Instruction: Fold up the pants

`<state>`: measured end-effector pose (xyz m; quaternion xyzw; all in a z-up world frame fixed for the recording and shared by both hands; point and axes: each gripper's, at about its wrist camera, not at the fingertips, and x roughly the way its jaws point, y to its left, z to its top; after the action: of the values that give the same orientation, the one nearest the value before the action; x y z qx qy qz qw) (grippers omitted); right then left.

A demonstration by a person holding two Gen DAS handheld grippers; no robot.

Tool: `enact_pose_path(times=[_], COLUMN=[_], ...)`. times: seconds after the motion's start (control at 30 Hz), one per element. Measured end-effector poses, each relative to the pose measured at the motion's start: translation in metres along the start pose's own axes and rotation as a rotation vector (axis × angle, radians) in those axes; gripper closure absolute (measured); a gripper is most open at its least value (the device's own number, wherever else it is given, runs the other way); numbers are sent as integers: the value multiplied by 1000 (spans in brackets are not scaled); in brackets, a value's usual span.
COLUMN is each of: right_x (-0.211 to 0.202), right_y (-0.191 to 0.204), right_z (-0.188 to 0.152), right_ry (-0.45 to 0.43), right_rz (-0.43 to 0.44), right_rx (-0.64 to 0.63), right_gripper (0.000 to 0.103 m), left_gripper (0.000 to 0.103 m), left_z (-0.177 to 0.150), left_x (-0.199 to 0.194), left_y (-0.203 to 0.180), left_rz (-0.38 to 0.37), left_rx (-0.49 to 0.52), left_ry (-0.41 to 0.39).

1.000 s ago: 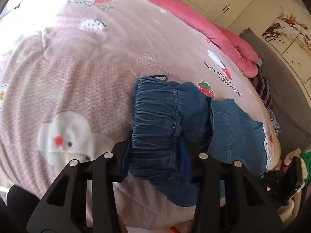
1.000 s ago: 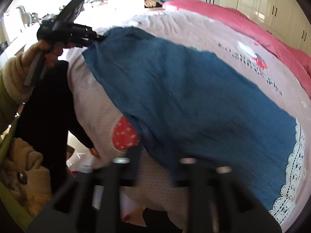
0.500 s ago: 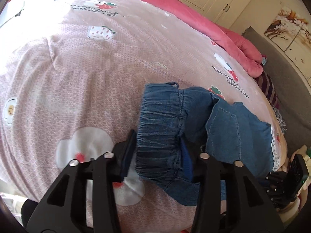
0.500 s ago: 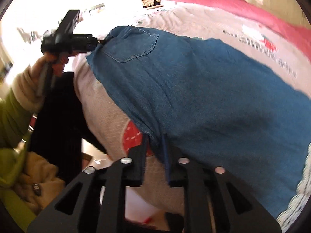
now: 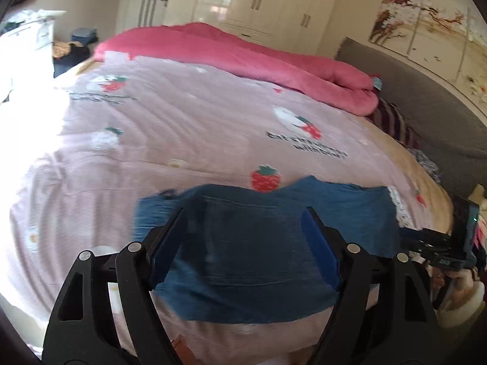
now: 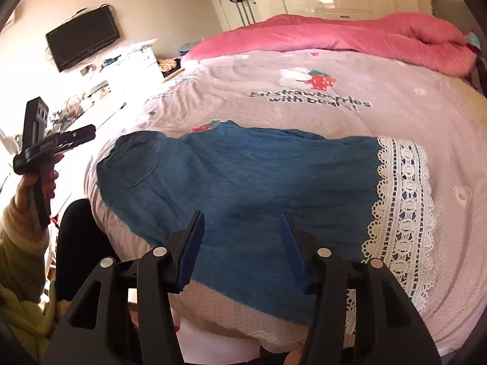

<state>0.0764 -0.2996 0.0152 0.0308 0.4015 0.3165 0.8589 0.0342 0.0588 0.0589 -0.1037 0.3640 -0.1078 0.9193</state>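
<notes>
The blue denim pants (image 6: 243, 182) lie flat along the near edge of the pink strawberry bedspread (image 6: 334, 85), lace hem (image 6: 401, 206) rightward. Left gripper (image 5: 243, 243) opening wide above them, gripping nothing; right gripper (image 6: 240, 243) opening too, empty.

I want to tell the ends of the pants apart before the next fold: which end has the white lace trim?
The leg-hem end, on the right in the right wrist view, carries the white lace band. The opposite end of the pants, with the stitched pocket, is plain denim.
</notes>
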Motion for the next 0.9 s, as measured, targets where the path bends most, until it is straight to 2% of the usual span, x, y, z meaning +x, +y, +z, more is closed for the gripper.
enact_pose_path(times=[0.07,0.13,0.2,0.27,0.33,0.43,0.47,0.53,0.57,0.67,0.77,0.9], right_x=[8,17,23,21,15,2,4,21,32,86,132,173], right_y=[-6,-19,-31,-34,-28,-10,0,18,23,35,38,25], right_z=[-1,-9,-14,-18,-13,13,27,58,70,109,136,146], right_ry=[29,89,111,103,104,20,4,-2,11,113,206,322], right_rz=[-19,-77,-105,-100,-100,-9,8,33,49,129,117,100], right_rx=[5,21,30,14,12,-13,-46,-111,-122,-123,-140,-101], right_gripper=[47,45,45,47,45,43,38,37,37,37,37,38], left_gripper=[34,34,34,35,40,39,32,30,30,30,30,29], left_z=[-5,-16,-29,-44,-52,-48,-44,-36,-35,-44,-61,-69], left_x=[27,59,87,104,109,101,96,86,84,87,97,101], left_y=[-25,-46,-52,-50,-44,-48,-52,-61,-67,-81,-79,-77], left_rz=[-78,-105,-102,-63,-43,-39,-59,-119,-131,-84,-74,-72], left_rx=[36,79,83,112,129,146,145,160,186,273,292,318], left_ry=[51,122,199,240,233,221,209,165,150,145,192,192])
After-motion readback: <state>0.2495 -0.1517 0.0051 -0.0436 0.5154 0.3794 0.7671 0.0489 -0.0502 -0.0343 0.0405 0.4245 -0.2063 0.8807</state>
